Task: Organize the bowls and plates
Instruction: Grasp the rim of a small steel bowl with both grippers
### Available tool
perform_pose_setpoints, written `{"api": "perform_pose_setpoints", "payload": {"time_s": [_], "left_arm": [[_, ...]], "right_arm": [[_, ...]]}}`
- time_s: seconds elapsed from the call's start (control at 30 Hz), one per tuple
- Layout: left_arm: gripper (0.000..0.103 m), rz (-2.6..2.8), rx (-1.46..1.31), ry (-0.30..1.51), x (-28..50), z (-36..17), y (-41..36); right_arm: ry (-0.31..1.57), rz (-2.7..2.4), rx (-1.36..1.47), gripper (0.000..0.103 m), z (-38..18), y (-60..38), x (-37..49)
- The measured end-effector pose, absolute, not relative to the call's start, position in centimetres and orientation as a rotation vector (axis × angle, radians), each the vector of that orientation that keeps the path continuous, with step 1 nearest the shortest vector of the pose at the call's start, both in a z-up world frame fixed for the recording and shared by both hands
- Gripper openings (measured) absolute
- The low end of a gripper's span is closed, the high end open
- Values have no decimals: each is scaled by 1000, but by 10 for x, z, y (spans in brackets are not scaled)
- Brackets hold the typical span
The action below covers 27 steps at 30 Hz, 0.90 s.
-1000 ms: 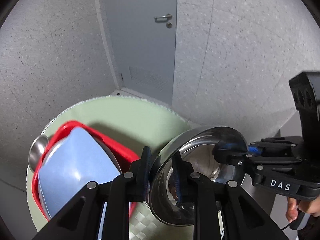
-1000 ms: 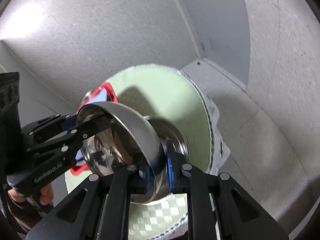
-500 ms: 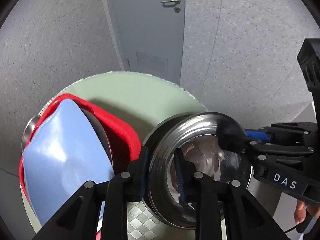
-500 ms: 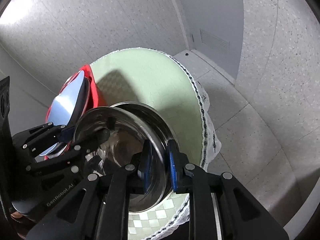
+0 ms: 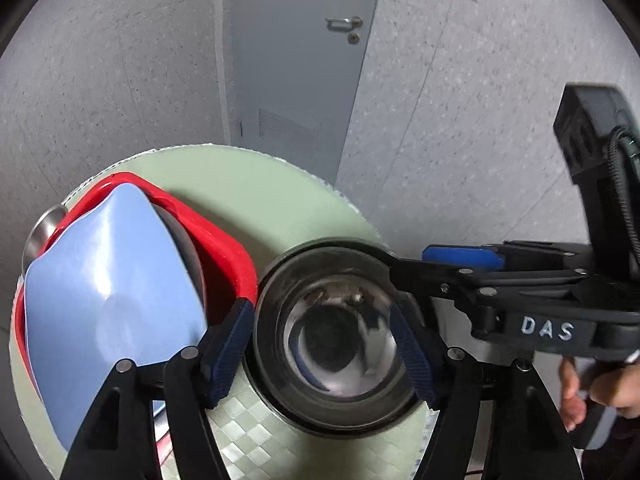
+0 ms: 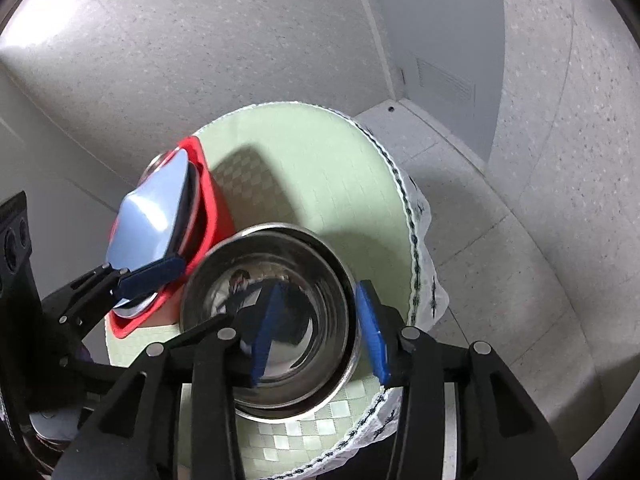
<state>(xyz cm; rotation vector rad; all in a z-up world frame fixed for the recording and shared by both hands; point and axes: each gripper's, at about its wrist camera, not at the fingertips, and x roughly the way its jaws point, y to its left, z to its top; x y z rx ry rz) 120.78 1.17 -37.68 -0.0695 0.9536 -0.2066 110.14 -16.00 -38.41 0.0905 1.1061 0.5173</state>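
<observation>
A steel bowl (image 5: 332, 336) sits upright on the round table's green checked cloth (image 5: 256, 192), nested in another steel bowl whose rim shows around it (image 6: 272, 320). My left gripper (image 5: 324, 352) is open, its blue pads straddling the bowl's left rim and inside. My right gripper (image 6: 320, 328) is open, one pad inside the bowl and one outside its right rim; it shows in the left wrist view (image 5: 460, 264). A red rack (image 5: 216, 236) to the left holds a light blue plate (image 5: 104, 300) on edge, with a steel bowl (image 5: 40, 228) behind it.
The table edge with its hanging cloth hem (image 6: 416, 240) lies just right of the bowls. A grey door (image 5: 304, 60) and speckled walls stand behind the table. A hand (image 5: 592, 392) holds the right gripper's handle.
The tilted steel bowl came down level onto the table into the other bowl. Both grippers, shut on its rim before, have opened and let go.
</observation>
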Motion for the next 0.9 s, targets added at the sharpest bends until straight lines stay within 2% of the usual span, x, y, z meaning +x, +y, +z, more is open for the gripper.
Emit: {"api": "perform_pose_setpoints", "payload": {"time_s": [0.13, 0.2, 0.5, 0.7, 0.9], "left_arm": [[67, -194, -121, 887, 1197, -354, 29], [74, -169, -134, 858, 1193, -344, 40], [77, 105, -250, 786, 1191, -323, 161], [78, 274, -327, 804, 1207, -336, 251], [78, 365, -422, 834, 1238, -369, 326]], "right_arm": [[1066, 529, 82, 42, -363, -157, 1108], [1039, 551, 72, 42, -350, -150, 1115], [971, 749, 20, 45, -307, -50, 1160], [999, 860, -61, 46, -311, 44, 1188], [1077, 890, -188, 48, -350, 134, 1224]]}}
